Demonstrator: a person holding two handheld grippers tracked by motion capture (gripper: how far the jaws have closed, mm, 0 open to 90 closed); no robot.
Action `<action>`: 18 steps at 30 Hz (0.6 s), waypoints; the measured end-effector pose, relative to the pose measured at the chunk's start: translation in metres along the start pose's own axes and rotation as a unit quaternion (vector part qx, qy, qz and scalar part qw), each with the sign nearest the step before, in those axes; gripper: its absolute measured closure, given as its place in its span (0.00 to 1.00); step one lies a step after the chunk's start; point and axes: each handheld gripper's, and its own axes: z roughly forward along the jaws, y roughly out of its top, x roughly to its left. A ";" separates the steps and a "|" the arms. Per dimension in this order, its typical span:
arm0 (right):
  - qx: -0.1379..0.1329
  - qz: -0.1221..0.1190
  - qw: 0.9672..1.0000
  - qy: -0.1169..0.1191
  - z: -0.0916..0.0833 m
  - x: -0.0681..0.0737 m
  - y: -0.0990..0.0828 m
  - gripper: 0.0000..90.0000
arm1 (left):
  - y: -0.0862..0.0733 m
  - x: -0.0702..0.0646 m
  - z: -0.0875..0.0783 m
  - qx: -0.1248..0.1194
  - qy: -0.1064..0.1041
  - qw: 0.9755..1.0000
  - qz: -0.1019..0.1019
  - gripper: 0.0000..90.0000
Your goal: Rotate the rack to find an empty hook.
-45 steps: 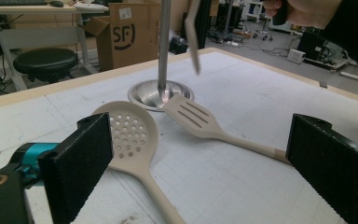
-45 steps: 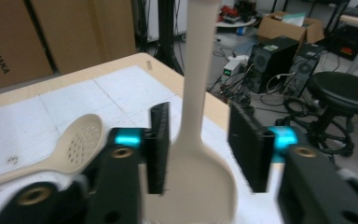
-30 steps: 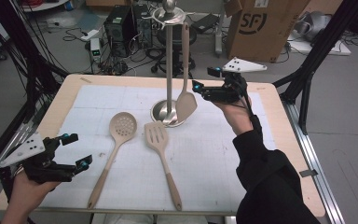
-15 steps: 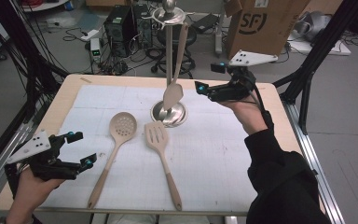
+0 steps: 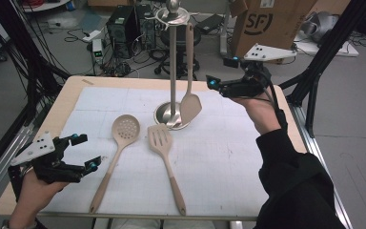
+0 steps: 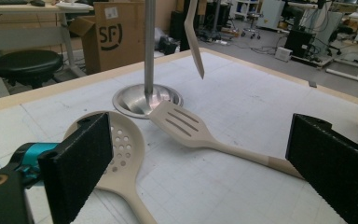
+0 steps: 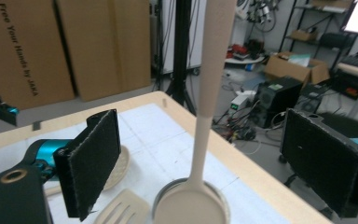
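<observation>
The right gripper (image 5: 219, 74) is standing with its jaws spread wide, having just been opening, nothing pressed between them; the solid spatula (image 5: 189, 81) is hanging from the stand (image 5: 173, 62) just ahead of them, seemingly on a hook. It should be backing straight away without nudging the handle. The left gripper (image 5: 86, 151) is waiting open-jawed, the slotted spoon (image 5: 119, 148) and slotted turner (image 5: 164, 152) lying just beyond its jaws on the tabletop (image 5: 228, 162).

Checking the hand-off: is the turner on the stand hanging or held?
Hanging: the turner dangles from the stand; right gripper open beside it.
</observation>
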 end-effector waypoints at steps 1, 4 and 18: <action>-0.002 -0.002 1.000 0.001 -0.001 -0.001 0.001 0.13 | 0.000 0.000 0.000 0.000 0.000 1.000 -0.002 0.09; -0.001 -0.003 1.000 -0.001 -0.003 -0.002 0.006 0.13 | -0.001 0.000 0.001 0.001 0.000 1.000 -0.003 0.09; 0.015 -0.011 1.000 0.012 0.001 -0.007 0.023 0.38 | -0.005 -0.002 -0.003 0.006 0.006 1.000 -0.004 0.09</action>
